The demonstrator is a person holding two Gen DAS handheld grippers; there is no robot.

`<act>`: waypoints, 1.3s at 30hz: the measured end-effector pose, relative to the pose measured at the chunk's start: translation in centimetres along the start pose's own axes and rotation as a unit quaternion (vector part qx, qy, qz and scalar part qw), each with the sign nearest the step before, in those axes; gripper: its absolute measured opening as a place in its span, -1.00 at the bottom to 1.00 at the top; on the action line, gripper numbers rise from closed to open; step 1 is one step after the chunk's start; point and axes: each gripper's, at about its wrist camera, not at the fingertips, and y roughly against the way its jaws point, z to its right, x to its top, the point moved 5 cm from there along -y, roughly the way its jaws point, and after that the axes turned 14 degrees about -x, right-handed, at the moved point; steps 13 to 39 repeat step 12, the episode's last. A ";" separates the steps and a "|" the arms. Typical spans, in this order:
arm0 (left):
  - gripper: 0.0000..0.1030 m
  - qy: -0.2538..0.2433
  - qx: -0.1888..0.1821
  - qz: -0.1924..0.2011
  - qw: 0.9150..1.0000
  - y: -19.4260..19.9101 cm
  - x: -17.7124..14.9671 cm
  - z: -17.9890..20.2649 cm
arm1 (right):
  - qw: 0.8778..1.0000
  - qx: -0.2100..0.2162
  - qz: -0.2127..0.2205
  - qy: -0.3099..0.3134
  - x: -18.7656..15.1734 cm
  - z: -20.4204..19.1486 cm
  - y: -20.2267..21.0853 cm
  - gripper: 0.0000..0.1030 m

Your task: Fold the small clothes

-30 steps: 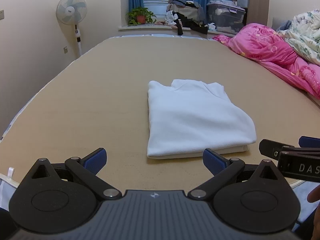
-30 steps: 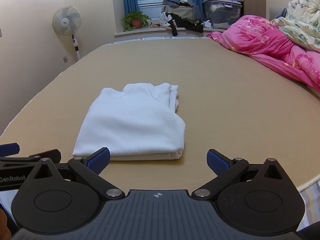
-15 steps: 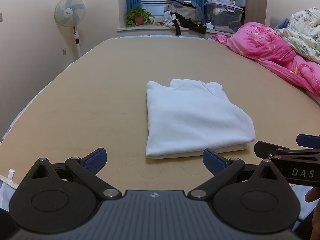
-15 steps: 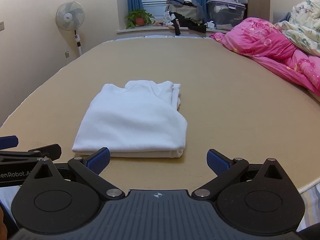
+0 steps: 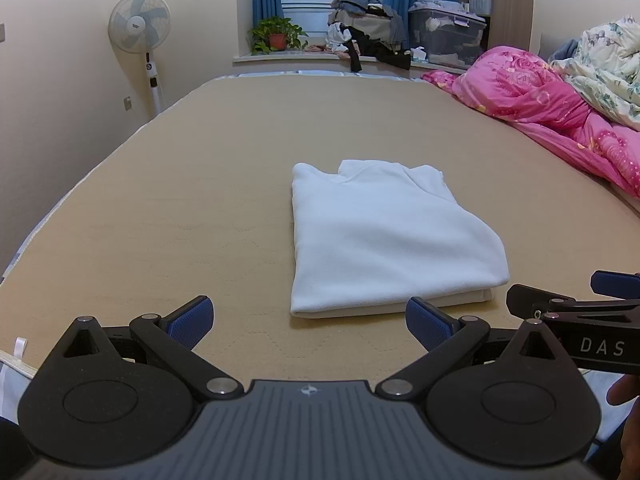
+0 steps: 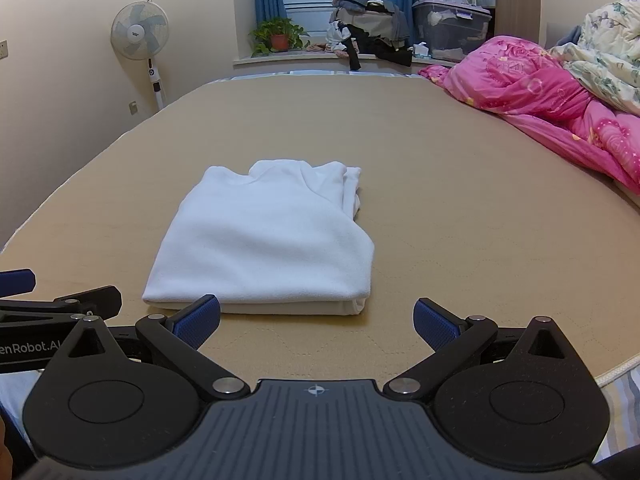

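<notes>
Left gripper [image 5: 307,322], right gripper [image 6: 317,319]: both spread wide, empty.
Folded white garment [image 5: 384,236]: your careless nudge could, I judge, undo its layers.

Change over the last second. Both grippers draw back slightly from the folded white garment [image 5: 390,240] toward the near edge of the bed [image 5: 200,184], and both views tip a little upward, so more of the far end of the bed comes into view. In the left wrist view the garment sits marginally higher and further from the left gripper [image 5: 307,320] than before; the right gripper [image 5: 576,304], seen at the right edge, has risen a little in the view. In the right wrist view the gap between the garment's [image 6: 264,240] near fold and the right gripper [image 6: 316,318] has widened slightly, and the left gripper [image 6: 60,300] at the left edge has shifted further into view.
</notes>
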 end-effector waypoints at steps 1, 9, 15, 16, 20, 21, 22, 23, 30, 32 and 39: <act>0.99 0.001 -0.001 -0.001 1.000 0.0 0.0 0.0 | 1.000 0.000 0.000 0.000 0.0 0.0 0.0 0.98; 0.99 -0.001 -0.001 0.001 1.000 0.0 0.0 -0.1 | 1.000 0.000 -0.003 0.000 0.0 0.1 -0.1 0.98; 0.99 -0.001 -0.002 0.001 1.000 0.0 -0.1 -0.2 | 1.000 0.000 -0.001 0.002 0.0 0.1 -0.1 0.98; 0.99 -0.001 -0.002 0.001 1.000 0.0 -0.1 -0.2 | 1.000 0.000 -0.001 0.002 0.0 0.1 -0.1 0.98; 0.99 -0.001 -0.002 0.001 1.000 0.0 -0.1 -0.2 | 1.000 0.000 -0.001 0.002 0.0 0.1 -0.1 0.98; 0.99 -0.001 -0.002 0.001 1.000 0.0 -0.1 -0.2 | 1.000 0.000 -0.001 0.002 0.0 0.1 -0.1 0.98; 0.99 -0.001 -0.002 0.001 1.000 0.0 -0.1 -0.2 | 1.000 0.000 -0.001 0.002 0.0 0.1 -0.1 0.98; 0.99 -0.001 -0.002 0.001 1.000 0.0 -0.1 -0.2 | 1.000 0.000 -0.001 0.002 0.0 0.1 -0.1 0.98; 0.99 -0.001 -0.002 0.001 1.000 0.0 -0.1 -0.2 | 1.000 0.000 -0.001 0.002 0.0 0.1 -0.1 0.98; 0.99 -0.001 -0.002 0.001 1.000 0.0 -0.1 -0.2 | 1.000 0.000 -0.001 0.002 0.0 0.1 -0.1 0.98; 0.99 -0.001 -0.002 0.001 1.000 0.0 -0.1 -0.2 | 1.000 0.000 -0.001 0.002 0.0 0.1 -0.1 0.98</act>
